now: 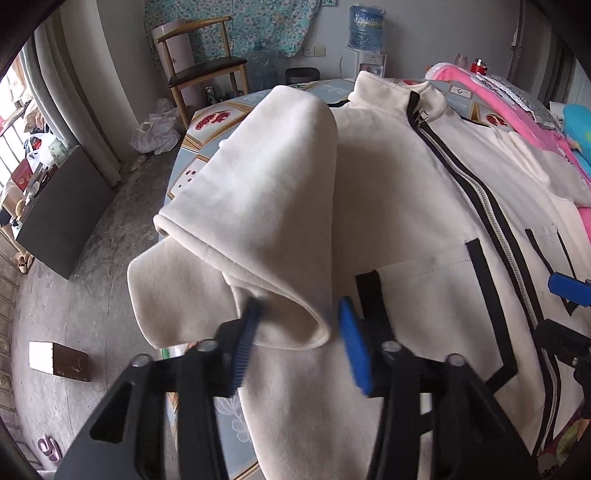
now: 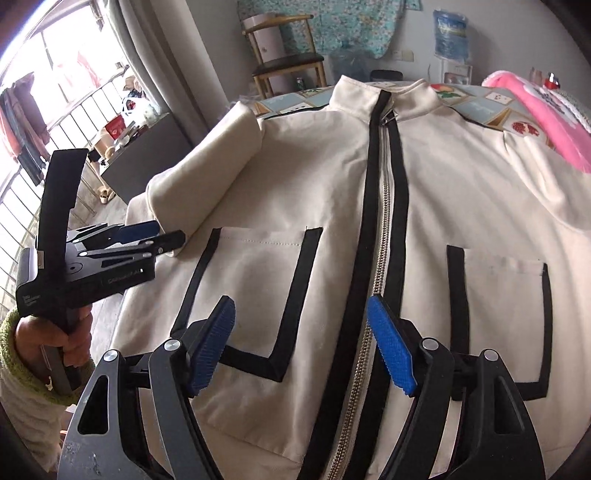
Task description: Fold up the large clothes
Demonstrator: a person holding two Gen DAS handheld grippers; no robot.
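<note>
A cream zip-up jacket [image 2: 461, 192] with black trim lies front up on the table, collar at the far end. Its left sleeve [image 1: 258, 192] is folded over onto the body, and shows in the right wrist view too [image 2: 207, 173]. My left gripper [image 1: 299, 343] is open, its blue pads either side of the sleeve's cuff edge; it shows from the side in the right wrist view [image 2: 159, 232]. My right gripper [image 2: 299, 343] is open and empty, hovering above the lower front by the zipper [image 2: 380, 236] and the left pocket [image 2: 258, 295].
The table [image 1: 207, 125] has a patterned cloth. A pink blanket [image 1: 517, 110] lies along its right side. A wooden chair [image 1: 207, 66] and a water dispenser [image 1: 365, 33] stand at the back. A dark cabinet [image 1: 62, 206] and a small box [image 1: 59, 360] are on the floor at left.
</note>
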